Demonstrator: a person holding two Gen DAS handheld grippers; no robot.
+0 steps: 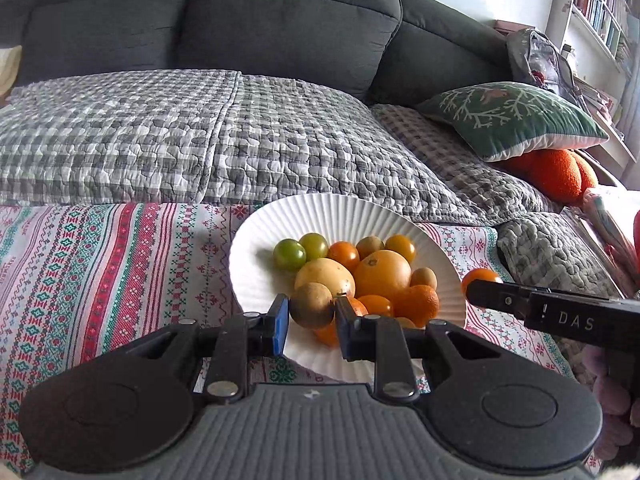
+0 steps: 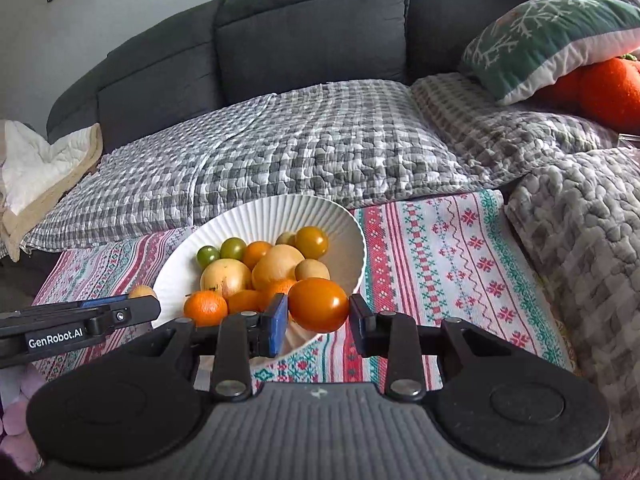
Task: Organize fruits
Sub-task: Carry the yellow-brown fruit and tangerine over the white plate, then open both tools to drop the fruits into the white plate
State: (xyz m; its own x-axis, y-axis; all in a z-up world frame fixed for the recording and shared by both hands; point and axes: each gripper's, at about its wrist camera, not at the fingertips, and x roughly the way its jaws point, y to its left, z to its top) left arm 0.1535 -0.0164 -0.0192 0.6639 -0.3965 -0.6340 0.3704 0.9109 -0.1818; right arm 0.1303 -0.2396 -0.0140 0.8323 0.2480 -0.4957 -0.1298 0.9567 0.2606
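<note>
The kiwi [image 1: 312,306] sits pinched between the pads of the left hand-held gripper [image 1: 312,312], above the 6 o'clock rim of the plate [image 1: 264,232]. The orange tomato [image 2: 319,305] is clamped the same way in the right hand-held gripper [image 2: 319,312], over the plate's 5 o'clock edge. Both look light and small. The kiwi's skin looks matte, so it should grip well, though a ripe one bruises under a hard squeeze. The tomato is glossy, thin-skinned and round, likely to slip or split; it is best held across its widest girth with gentle pressure, as the pads have it.

The plate carries the rest of the pile: two green tomatoes [image 1: 300,250] at 11 o'clock, a big orange [image 1: 382,274] in the middle, a pale yellow fruit [image 1: 324,274] to its 9 o'clock, a mandarin [image 1: 416,304] towards 5 o'clock. The plate rests on a striped cloth [image 1: 100,264] over the surface, with a grey sofa [image 1: 280,24] at 12 o'clock beyond it.
</note>
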